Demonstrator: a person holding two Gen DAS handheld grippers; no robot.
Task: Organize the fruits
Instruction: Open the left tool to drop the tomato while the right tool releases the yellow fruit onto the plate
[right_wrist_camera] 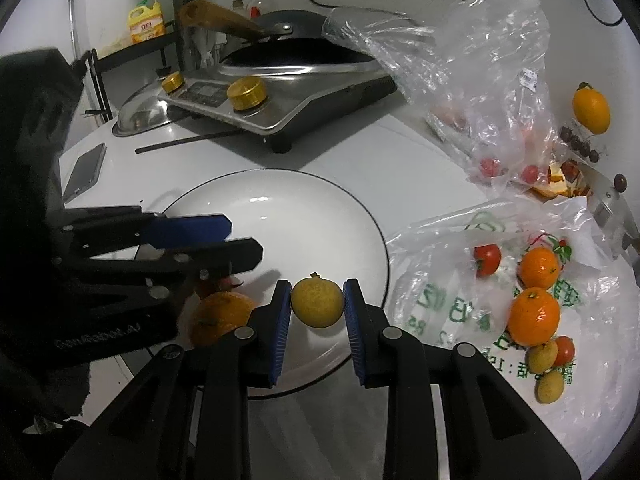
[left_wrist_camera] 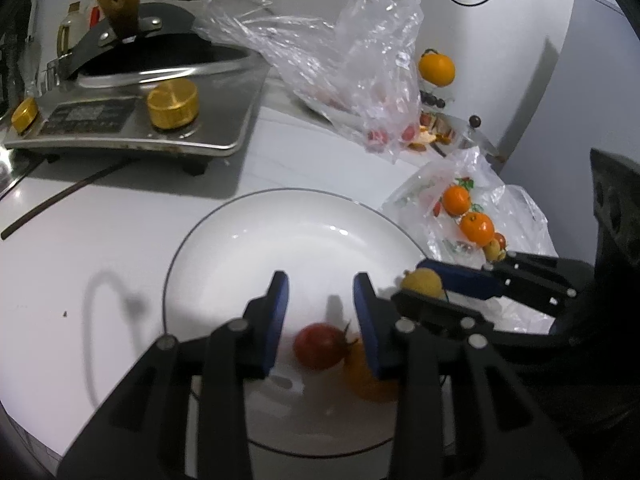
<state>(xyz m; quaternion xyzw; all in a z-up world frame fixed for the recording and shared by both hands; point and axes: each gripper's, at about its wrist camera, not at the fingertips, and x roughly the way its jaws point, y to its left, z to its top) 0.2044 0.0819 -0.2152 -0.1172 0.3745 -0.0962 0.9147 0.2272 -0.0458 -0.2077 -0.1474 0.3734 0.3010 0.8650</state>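
A white plate lies on the counter. My left gripper hangs over its near part, jaws slightly apart. A red tomato sits between them, and neither pad touches it. An orange lies on the plate beside the tomato, partly hidden by a finger. My right gripper is shut on a small yellow fruit above the plate's right rim.
To the right lies a printed plastic bag holding oranges, tomatoes and small yellow fruits. A cooker with a pan stands behind, beside a clear bag. A phone lies left.
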